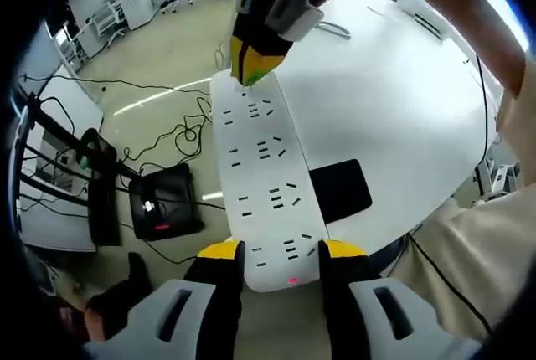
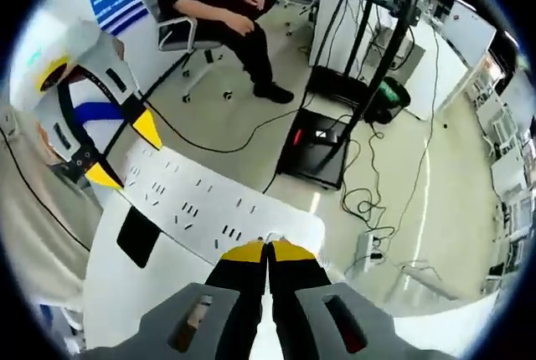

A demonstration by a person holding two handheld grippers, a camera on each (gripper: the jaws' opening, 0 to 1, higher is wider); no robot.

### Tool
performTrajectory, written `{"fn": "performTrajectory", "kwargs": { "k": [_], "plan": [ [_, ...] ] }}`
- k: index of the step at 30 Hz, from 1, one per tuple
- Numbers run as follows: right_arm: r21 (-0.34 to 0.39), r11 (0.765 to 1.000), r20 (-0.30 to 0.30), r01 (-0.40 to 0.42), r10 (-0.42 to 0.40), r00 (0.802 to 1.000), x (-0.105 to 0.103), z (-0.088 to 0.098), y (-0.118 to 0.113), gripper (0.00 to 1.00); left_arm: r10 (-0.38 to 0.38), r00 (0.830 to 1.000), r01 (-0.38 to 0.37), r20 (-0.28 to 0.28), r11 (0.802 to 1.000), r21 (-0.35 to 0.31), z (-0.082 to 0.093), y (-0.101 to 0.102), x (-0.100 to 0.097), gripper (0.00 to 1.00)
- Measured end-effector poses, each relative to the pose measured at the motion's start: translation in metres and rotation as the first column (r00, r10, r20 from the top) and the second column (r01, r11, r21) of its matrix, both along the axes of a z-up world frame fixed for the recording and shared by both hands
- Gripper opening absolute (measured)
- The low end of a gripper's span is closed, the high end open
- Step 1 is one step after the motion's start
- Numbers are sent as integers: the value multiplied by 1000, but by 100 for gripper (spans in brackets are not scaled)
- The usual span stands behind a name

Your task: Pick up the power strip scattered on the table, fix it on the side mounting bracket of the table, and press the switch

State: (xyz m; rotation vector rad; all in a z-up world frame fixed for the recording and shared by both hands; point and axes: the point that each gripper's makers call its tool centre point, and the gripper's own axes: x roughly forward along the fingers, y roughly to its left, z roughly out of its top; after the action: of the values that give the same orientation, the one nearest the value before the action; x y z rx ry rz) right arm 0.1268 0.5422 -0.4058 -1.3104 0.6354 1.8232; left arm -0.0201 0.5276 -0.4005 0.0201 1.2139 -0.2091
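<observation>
A long white power strip (image 1: pixel 261 159) runs along the edge of the white table (image 1: pixel 394 100), with a small red light glowing at its near end. My left gripper (image 1: pixel 282 251) is shut on that near end, one yellow-tipped jaw on each long side. My right gripper (image 1: pixel 255 57) comes in from the top, its yellow tip resting on the far end. In the right gripper view the right gripper (image 2: pixel 268 251) is shut, jaws pressed together over the end of the power strip (image 2: pixel 201 205). The left gripper (image 2: pixel 124 152) clamps the other end there. What lies under the strip is hidden.
A flat black pad (image 1: pixel 339 188) lies on the table beside the strip. Below the table edge, a black box (image 1: pixel 163 201) with a red light and loose cables (image 1: pixel 180 134) sit on the floor. A person sits on a chair (image 2: pixel 180 33) farther off. Black stands (image 2: pixel 368 50) rise behind.
</observation>
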Motion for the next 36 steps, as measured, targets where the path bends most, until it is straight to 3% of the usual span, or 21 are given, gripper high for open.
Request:
{"fn": "performTrajectory", "kwargs": {
  "k": [2, 6, 14, 27, 36],
  "plan": [
    [6, 994, 23, -105, 105, 994, -11, 2, -2, 0, -1, 1000, 1, -3, 1000, 1, 0, 1, 1, 40],
    [-19, 979, 61, -204, 205, 977, -7, 3, 1, 0, -3, 1000, 3, -3, 1000, 1, 0, 1, 1, 40],
    [-74, 955, 75, -287, 293, 953, -9, 2, -4, 0, -5, 1000, 5, 0, 1000, 1, -1, -1, 0, 40],
    [-146, 938, 63, -315, 326, 943, -6, -2, -1, 0, -16, 999, 16, -32, 1000, 3, -2, 0, 0, 40],
    [-172, 934, 60, -313, 328, 943, -5, -3, -2, 0, -21, 1000, 21, -19, 1000, -1, -1, 1, 1, 40]
  ]
}}
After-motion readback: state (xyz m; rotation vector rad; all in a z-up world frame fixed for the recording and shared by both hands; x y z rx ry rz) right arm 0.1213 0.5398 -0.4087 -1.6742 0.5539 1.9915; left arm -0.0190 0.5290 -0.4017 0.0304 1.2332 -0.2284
